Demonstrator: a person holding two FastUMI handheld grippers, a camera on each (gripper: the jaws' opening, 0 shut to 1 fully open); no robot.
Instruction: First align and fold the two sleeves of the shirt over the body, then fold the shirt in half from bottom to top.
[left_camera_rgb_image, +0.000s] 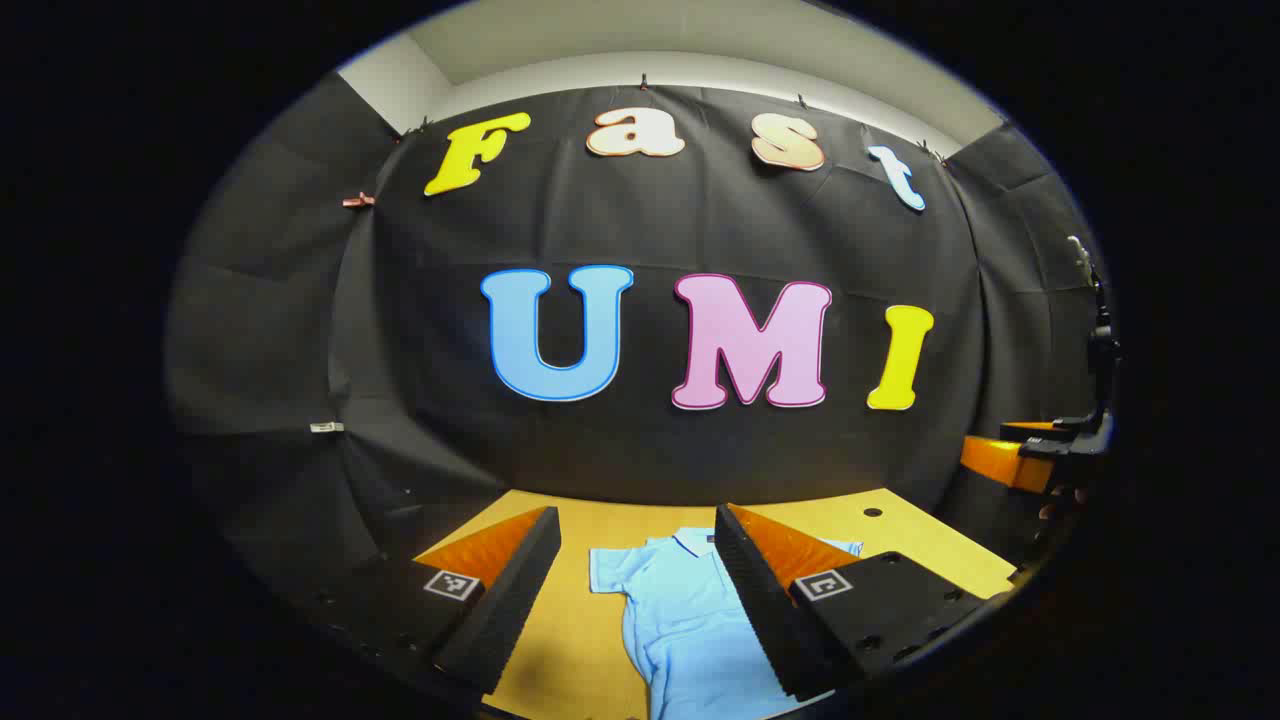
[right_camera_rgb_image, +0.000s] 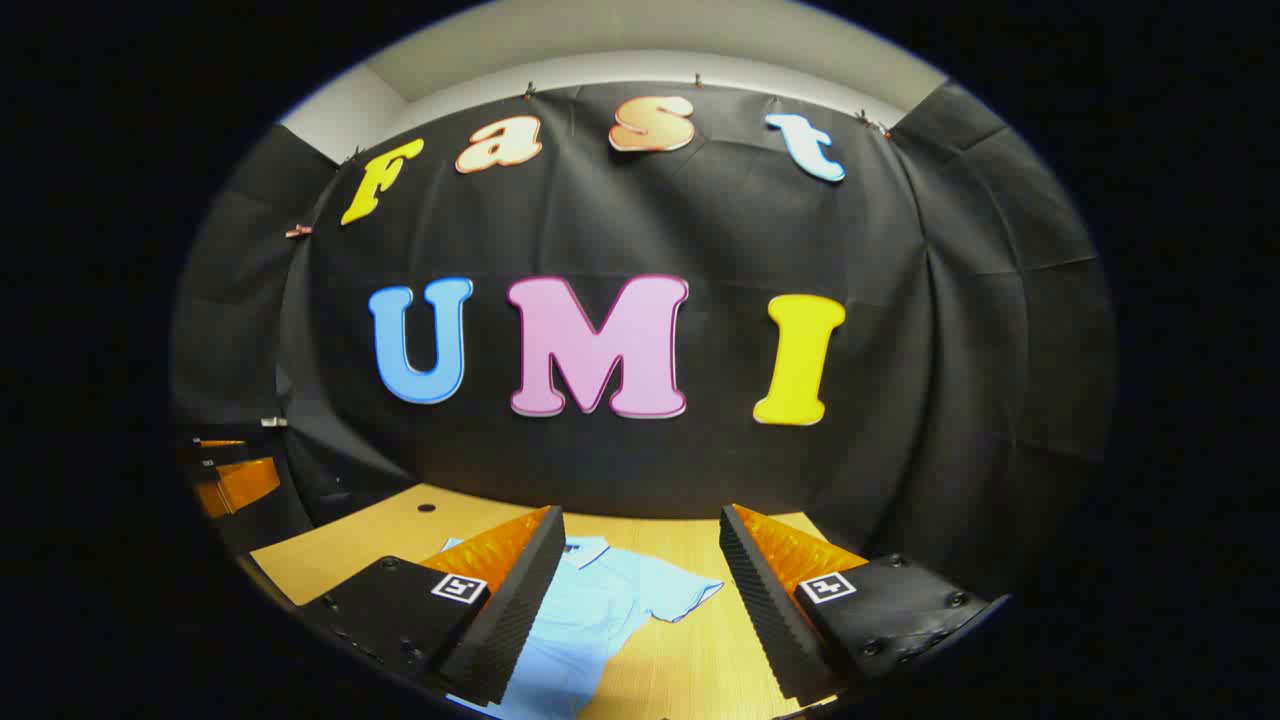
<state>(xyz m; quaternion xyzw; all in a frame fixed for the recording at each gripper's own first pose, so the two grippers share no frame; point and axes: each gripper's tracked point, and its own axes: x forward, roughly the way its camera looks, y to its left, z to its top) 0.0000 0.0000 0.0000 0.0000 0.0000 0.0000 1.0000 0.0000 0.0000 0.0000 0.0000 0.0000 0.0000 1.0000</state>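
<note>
The light blue shirt (left_camera_rgb_image: 690, 610) lies spread flat on the yellow wooden table (left_camera_rgb_image: 900, 530), collar toward the black cloth wall, both short sleeves out to the sides and not yet folded, so the task looks to be at its very start. The left gripper (left_camera_rgb_image: 637, 600) hangs above the shirt with its jaws wide apart and holding nothing, the shirt's left sleeve (left_camera_rgb_image: 615, 570) showing between its fingers; the right gripper (right_camera_rgb_image: 640, 600) hovers likewise, jaws apart and empty, above the shirt's right sleeve (right_camera_rgb_image: 680, 595). The main risk, as I judge it, is the cloth itself: it looks thin, soft and limp, so a pinch may gather both the sleeve and the body layer beneath and drag the whole shirt across the smooth tabletop instead of turning the sleeve over. A grab short of the sleeve hem could also leave a crooked, bunched fold that spoils the later bottom-to-top fold. The fingers have ridged, foam-like inner faces, which should grip fabric well but may also catch on it at release. The sleeves have a darker trimmed edge and the collar is a small soft fold.
</note>
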